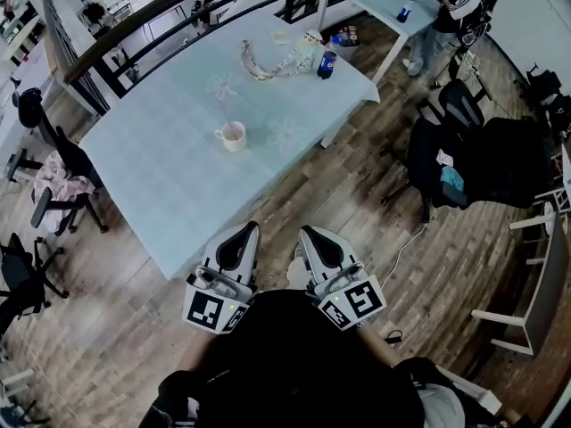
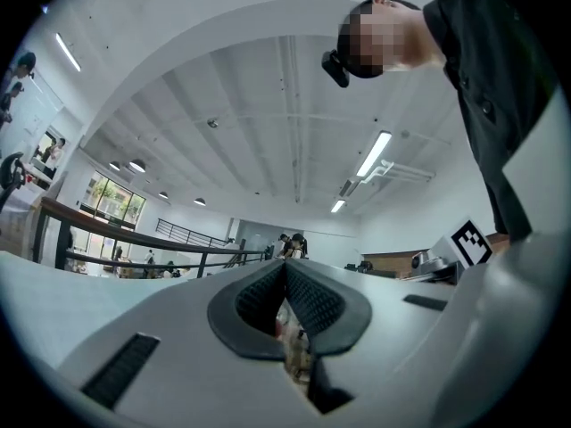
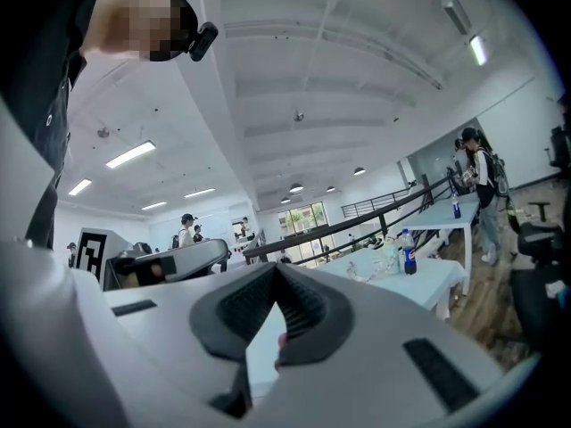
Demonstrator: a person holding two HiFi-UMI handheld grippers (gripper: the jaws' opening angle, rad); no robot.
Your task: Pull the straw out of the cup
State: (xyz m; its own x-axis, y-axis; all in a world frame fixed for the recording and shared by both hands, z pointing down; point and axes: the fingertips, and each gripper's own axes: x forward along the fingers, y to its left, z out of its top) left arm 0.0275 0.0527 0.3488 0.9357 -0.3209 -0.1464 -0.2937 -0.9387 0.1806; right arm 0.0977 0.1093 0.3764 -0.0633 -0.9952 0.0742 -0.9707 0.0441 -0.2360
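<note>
Left gripper [image 1: 243,232]: held low, close to the person's body, jaws pressed together with nothing between them. White cup [image 1: 232,136]: upright on the pale blue table [image 1: 152,168], well apart from both grippers, a thin straw [image 1: 223,114] rising from it. Right gripper [image 1: 310,234]: jaws likewise together, empty.

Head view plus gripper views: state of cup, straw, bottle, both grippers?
Cup: upright on the table.
Straw: standing in the cup.
Bottle: upright, far end of the table.
Left gripper: shut, empty, short of the table.
Right gripper: shut, empty, short of the table.
</note>
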